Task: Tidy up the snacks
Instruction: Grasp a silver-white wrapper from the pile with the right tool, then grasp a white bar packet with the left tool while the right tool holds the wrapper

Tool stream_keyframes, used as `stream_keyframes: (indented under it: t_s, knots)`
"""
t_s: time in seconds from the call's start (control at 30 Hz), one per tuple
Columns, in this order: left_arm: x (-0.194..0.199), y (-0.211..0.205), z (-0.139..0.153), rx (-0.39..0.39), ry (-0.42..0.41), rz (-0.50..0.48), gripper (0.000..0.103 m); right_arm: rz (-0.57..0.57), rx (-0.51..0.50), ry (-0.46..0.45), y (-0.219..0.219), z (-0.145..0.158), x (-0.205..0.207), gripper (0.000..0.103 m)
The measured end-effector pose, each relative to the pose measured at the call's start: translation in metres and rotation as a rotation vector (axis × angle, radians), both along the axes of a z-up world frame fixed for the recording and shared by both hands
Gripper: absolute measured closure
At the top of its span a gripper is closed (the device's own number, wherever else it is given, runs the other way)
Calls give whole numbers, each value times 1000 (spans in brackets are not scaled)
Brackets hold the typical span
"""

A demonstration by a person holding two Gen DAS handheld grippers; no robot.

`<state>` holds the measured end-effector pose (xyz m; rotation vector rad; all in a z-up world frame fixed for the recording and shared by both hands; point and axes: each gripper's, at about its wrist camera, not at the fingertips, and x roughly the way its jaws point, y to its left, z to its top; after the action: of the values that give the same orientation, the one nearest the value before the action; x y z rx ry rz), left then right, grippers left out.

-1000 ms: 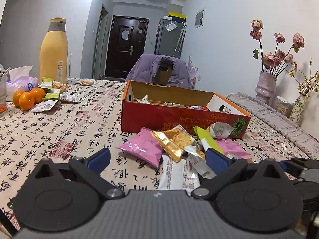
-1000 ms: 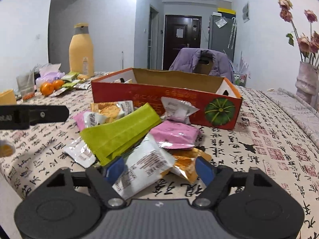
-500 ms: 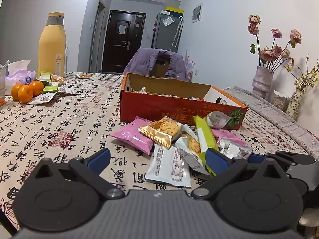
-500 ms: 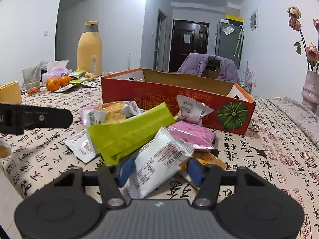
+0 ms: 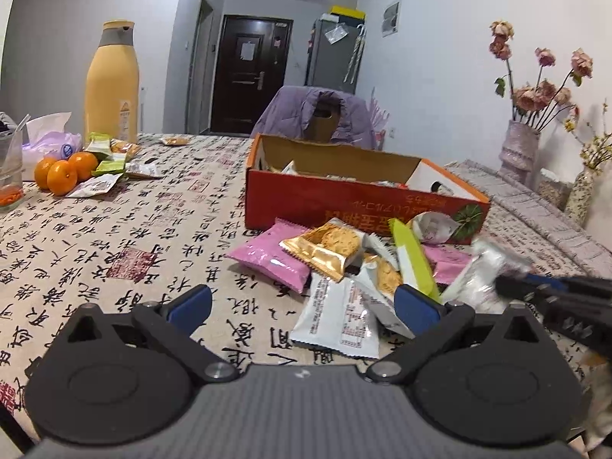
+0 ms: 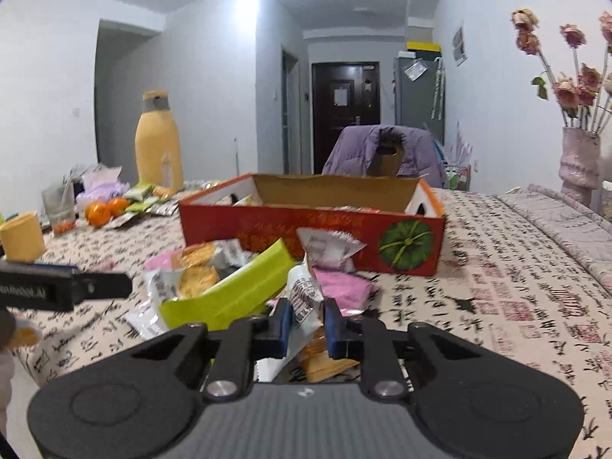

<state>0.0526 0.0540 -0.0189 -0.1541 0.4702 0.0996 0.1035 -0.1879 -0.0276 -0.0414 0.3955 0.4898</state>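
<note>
Closing down over the last second, the right gripper (image 6: 305,323) now has its blue pads clenched on the white snack packet (image 6: 302,298), which a second ago lay loose between wide-spread jaws at the near edge of the pile. In the right wrist view the packet stands pinched upright between the pads, its printed top poking up above them and its crimped lower end hanging below. In the left wrist view the same packet is a blurred white shape at the tip of the dark fingers coming in from the right, and appears to be off the tablecloth (image 5: 114,237). My reading is that one packet is secured and the carry to the red cardboard box (image 6: 313,225) can begin; the box sits just beyond the pile, open at the top, with some packets already inside.

The left gripper (image 5: 302,306) hangs released, jaws wide, nothing between them, as it was a second ago. Just ahead of it lies another white packet (image 5: 338,317) flat on the cloth, nearer its right pad. Beyond that are the gold cookie packet (image 5: 325,248), a pink packet (image 5: 267,258) to the left, and the lime-green packet (image 5: 411,258) leaning on the heap. Far left on the table, near the oranges (image 5: 63,172), a few more packets remain.
</note>
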Motion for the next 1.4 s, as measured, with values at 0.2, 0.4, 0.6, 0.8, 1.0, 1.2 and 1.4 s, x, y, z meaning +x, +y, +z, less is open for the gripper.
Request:
stream_keyframes:
  t_s: [0.2,0.4,0.6,0.8,1.0,1.2,1.4]
  knots:
    - [9,-4,-3,52,46,7,0,-37,56,-4,-21,5,4,88]
    - [23,-17,-10,121,102,-25,6,-63,88,-15,-34,8,8,89]
    - [42,-21,-15,133,153,-29,17,-58,108,-7,-39,6,10,89]
    - [55,-26,-12,137,159,-40,17,-46,130,5,-42,4,14,89]
    - [65,-32,-14,137,173,-57,37,-44,143,21,-45,0,18,90]
    - [62,-32,-13,90,163,-95,78,-45,150,26,-46,0,18,90]
    - [55,-27,-10,70,148,-94,89,-44,152,26,-45,-1,17,90]
